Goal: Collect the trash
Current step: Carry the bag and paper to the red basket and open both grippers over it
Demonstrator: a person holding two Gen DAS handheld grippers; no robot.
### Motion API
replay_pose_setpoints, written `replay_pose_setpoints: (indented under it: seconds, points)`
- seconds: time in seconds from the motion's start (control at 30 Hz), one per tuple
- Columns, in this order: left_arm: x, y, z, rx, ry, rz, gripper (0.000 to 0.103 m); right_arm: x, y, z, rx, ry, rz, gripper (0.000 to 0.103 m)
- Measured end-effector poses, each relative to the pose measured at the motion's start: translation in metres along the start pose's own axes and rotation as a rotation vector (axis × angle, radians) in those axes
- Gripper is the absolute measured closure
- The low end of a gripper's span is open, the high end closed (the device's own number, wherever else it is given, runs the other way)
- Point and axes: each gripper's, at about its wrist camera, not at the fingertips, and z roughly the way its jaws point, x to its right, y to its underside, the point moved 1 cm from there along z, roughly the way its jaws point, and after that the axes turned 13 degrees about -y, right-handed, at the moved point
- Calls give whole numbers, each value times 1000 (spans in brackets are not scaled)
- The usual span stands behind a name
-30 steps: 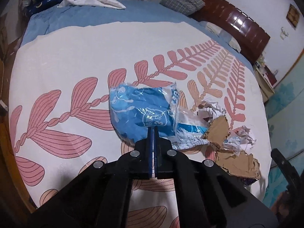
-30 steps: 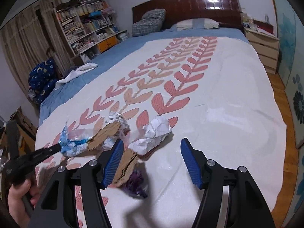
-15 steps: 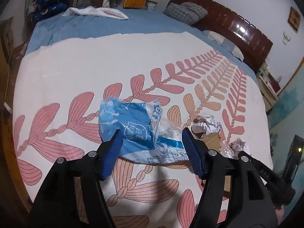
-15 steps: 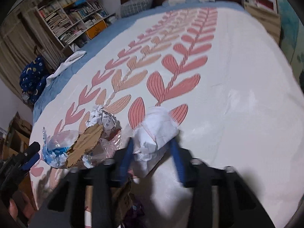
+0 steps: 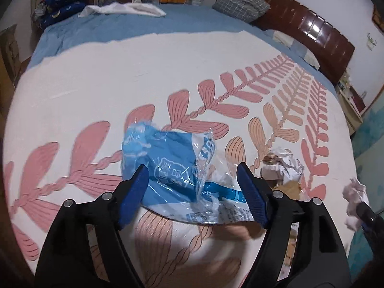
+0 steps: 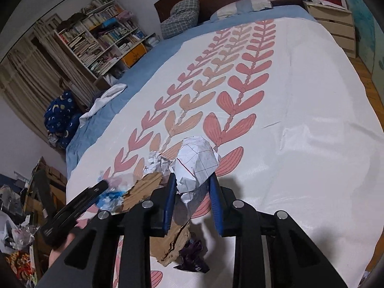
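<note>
Now the left gripper (image 5: 192, 192), jaws newly spread, has dropped the crinkled blue plastic wrapper (image 5: 172, 165) beside the torn brown cardboard (image 6: 144, 187), while the right gripper (image 6: 192, 204) has clamped the crumpled white paper ball (image 6: 195, 165) there.

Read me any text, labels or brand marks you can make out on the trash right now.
Blue plastic wrapper: white printed characters in a badge and small print along its clear edge, too blurred to read.
Crumpled paper ball in the right gripper: ruled grid lines only, no words.
Purple wrapper: small white mark, unreadable.
</note>
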Motion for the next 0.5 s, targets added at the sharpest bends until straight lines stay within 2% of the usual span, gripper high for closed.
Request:
replay_pose_setpoints:
  seconds: [0.03, 0.13, 0.23, 0.33, 0.5]
  points:
    - [1, 0, 5, -16, -5, -9, 29, 0, 2, -2, -2, -5, 1, 75]
    - [0, 4, 21, -84, -31, -17, 69, -1, 2, -3, -7, -25, 8, 75]
    - [-4, 5, 23, -93, -21, -30, 92, -1, 1, -6, -5, -40, 10, 75]
    - [-9, 8, 17, -88, 7, -44, 97, -1, 1, -12, -1, -46, 12, 75]
    - [-11, 5, -15, -16, 38, -33, 99, 2, -2, -31, 24, -52, 8, 75]
